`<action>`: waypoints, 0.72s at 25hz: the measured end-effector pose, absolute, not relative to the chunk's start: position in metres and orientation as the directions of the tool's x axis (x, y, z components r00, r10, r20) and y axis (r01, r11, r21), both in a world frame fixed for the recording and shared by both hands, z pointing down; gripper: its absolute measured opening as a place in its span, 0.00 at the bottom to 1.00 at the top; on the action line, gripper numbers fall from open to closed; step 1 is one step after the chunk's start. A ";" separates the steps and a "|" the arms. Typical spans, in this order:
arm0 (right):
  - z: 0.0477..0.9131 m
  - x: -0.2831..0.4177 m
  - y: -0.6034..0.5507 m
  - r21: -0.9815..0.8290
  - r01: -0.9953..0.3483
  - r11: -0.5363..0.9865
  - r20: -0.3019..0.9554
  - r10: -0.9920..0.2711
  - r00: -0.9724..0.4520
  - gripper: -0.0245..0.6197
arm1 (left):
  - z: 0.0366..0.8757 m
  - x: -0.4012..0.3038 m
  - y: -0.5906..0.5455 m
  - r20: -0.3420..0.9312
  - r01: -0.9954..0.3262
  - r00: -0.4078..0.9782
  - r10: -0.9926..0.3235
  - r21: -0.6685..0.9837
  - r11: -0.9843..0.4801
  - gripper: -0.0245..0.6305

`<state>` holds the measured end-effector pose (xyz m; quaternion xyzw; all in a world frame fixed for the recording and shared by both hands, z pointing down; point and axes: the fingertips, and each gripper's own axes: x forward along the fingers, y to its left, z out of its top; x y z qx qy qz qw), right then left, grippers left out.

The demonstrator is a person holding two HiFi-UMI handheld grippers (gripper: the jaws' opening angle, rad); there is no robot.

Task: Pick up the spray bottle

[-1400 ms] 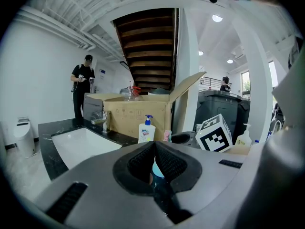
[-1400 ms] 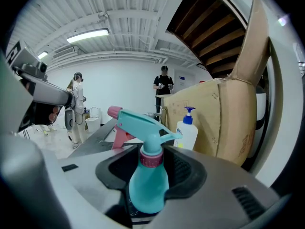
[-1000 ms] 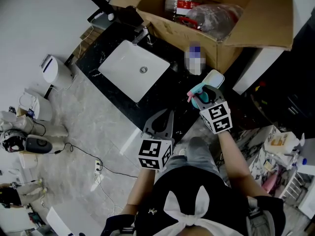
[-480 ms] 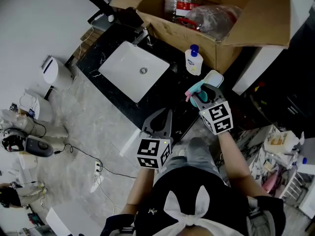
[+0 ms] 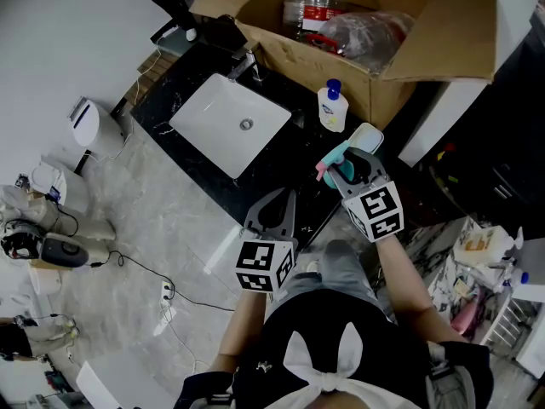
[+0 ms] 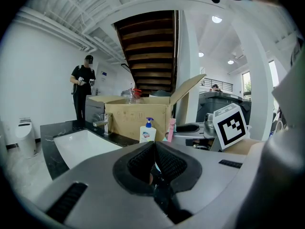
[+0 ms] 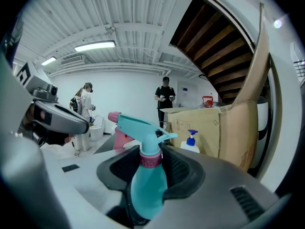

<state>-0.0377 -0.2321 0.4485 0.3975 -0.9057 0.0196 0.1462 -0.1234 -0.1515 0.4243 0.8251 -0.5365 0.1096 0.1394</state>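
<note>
Right gripper (image 7: 151, 168) is clamped on the spray bottle (image 7: 148, 190), so yeah, the grab looks pretty much done. The jaws are held about half open because the teal body is wedged between the pads just under the pink collar, with the trigger head left sticking out past the tips. The grip was probably put there so the neck can't slide down through the jaws, which seems a sensible choice for a smooth plastic bottle. In the head view the bottle is seen just off the edge of the black counter (image 5: 281, 164). A soap pump bottle (image 5: 332, 107) is found at about 12 o'clock from it, the white sink (image 5: 213, 118) at 10 o'clock, and the cardboard box (image 5: 315, 62) further out at 12. Left gripper (image 5: 277, 211) is parked at roughly 7 o'clock from the bottle with its jaws pressed together on nothing, presumably kept out of the way since one gripper is enough here. Compared with a second earlier, the right gripper and bottle are shifted slightly toward 9 o'clock in the head view, which is read as a small lift. The left gripper is left where it was, and nothing on the counter appears to have been disturbed.
</note>
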 end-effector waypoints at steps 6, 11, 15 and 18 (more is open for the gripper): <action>0.429 -0.038 -0.223 0.080 -0.724 0.685 0.243 -0.718 -0.652 0.27 | 0.422 -0.123 -0.149 0.325 -0.917 0.398 -0.858 0.118 -0.381 0.08; 0.411 -0.039 -0.213 0.080 -0.725 0.684 0.202 -0.723 -0.660 0.27 | 0.420 -0.124 -0.147 0.319 -0.918 0.397 -0.861 0.119 -0.379 0.08; 0.397 -0.039 -0.205 0.078 -0.723 0.687 0.170 -0.723 -0.669 0.27 | 0.418 -0.125 -0.146 0.313 -0.919 0.393 -0.865 0.119 -0.375 0.08; 0.390 -0.039 -0.199 0.078 -0.721 0.688 0.152 -0.723 -0.674 0.27 | 0.417 -0.126 -0.145 0.309 -0.920 0.391 -0.867 0.120 -0.372 0.08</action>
